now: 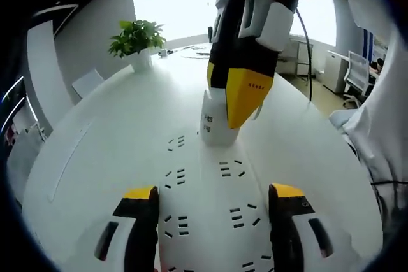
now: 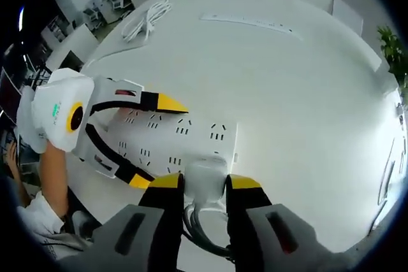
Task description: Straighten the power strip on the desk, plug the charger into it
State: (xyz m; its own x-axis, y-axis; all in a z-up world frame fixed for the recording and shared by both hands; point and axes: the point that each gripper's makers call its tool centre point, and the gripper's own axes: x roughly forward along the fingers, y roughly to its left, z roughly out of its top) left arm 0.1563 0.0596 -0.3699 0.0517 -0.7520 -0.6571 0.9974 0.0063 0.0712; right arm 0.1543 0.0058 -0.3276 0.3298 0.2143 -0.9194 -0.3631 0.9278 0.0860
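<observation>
My right gripper [image 2: 205,186] pinches the charger [image 2: 205,175] at the power strip [image 2: 172,141]'s end; left gripper [image 1: 213,211] straddles it, spread. Press straight down.

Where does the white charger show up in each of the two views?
Left gripper view: the charger sits just above centre, on the power strip's far end, held by the right hand-held gripper.
Right gripper view: charger at bottom centre, between that gripper's own jaws.
Shared landmark: the power strip.
</observation>
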